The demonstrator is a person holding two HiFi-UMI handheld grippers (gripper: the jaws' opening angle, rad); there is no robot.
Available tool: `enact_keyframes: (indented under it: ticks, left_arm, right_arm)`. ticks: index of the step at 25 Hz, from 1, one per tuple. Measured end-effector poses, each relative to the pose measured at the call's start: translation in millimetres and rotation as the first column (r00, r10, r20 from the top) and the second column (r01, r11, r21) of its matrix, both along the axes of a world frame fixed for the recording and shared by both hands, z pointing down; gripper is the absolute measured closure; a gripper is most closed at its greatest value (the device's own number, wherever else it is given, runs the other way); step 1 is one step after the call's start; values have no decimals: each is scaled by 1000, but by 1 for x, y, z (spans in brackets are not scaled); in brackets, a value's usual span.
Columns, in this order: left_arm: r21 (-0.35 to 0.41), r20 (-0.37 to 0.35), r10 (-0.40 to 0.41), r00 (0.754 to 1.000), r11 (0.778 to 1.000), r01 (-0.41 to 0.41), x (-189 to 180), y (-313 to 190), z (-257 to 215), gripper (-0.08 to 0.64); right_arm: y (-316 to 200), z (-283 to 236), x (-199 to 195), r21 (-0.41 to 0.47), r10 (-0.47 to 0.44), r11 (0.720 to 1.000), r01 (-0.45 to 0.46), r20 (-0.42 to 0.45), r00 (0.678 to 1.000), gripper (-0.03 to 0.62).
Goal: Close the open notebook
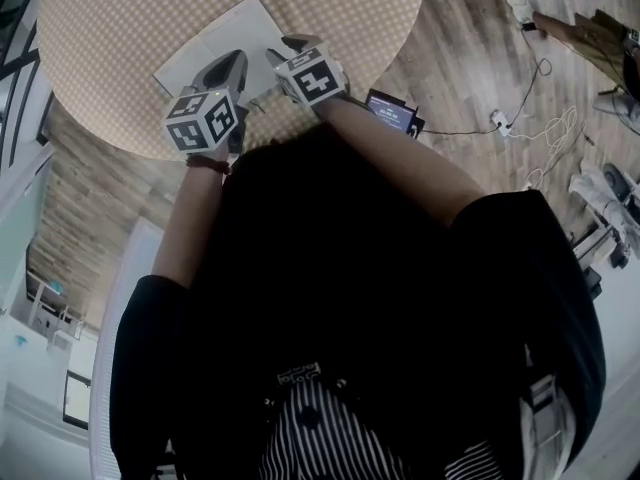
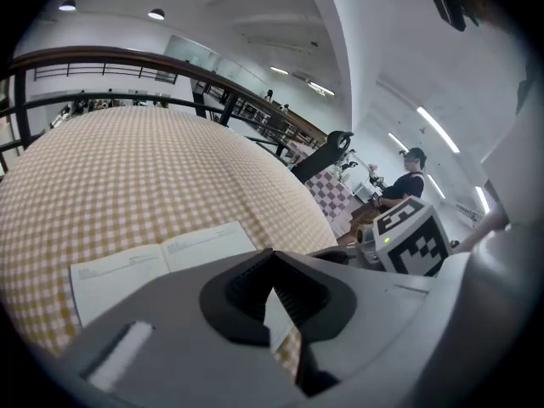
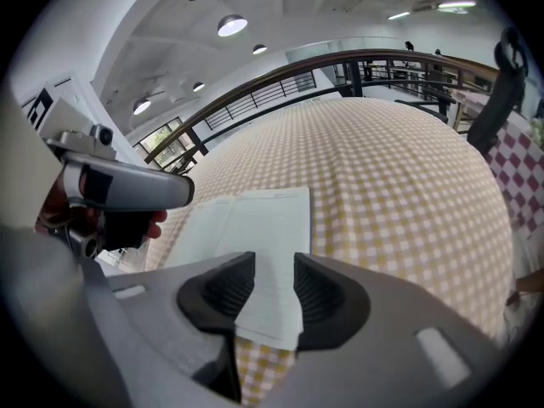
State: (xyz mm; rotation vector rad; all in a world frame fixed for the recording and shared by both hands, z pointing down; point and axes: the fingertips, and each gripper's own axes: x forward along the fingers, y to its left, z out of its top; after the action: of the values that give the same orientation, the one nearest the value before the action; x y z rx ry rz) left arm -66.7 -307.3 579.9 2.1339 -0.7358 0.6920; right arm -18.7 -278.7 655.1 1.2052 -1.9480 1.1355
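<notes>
The notebook lies open, flat on the checked tabletop at the head view's upper left, both grippers just short of it. The right gripper holds its jaws moderately apart, the near page corner showing between them unpinched; the left gripper has its jaws closed, empty. Best, I'd judge, to catch the right-hand cover's edge (not one loose leaf) and fold it leftward.

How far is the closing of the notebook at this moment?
Done: nothing yet; the notebook lies open and flat on the table. In hand: both grippers hang over its near edge, the right gripper open, the left gripper with tips together, neither gripping a page. Remaining: take one side and fold it over.
</notes>
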Motion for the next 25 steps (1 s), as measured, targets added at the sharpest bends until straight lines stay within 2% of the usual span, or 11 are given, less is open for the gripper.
enact_keyframes:
  ticks: [6, 11, 17, 19, 25]
  left_arm:
    - [-127, 93, 55, 994, 991, -43, -7, 25, 64, 555]
    - [-196, 100, 29, 995, 980, -9, -18, 29, 88, 555]
    - [-197, 140, 66, 988, 980, -38, -31, 39, 103, 555]
    - [-208, 130, 61, 990, 978, -33, -32, 35, 108, 555]
    - [-208, 139, 73, 988, 977, -43, -30, 35, 117, 557]
  right_arm:
    - [7, 20, 17, -72, 20, 997, -21, -17, 1000, 460]
    - [7, 34, 19, -117, 37, 993, -35, 17, 999, 449]
    - [21, 49, 11, -156, 45, 987, -39, 33, 998, 449]
    - [14, 51, 12, -150, 37, 988, -32, 30, 999, 449]
    - [11, 52, 16, -148, 34, 988, -43, -60, 998, 449]
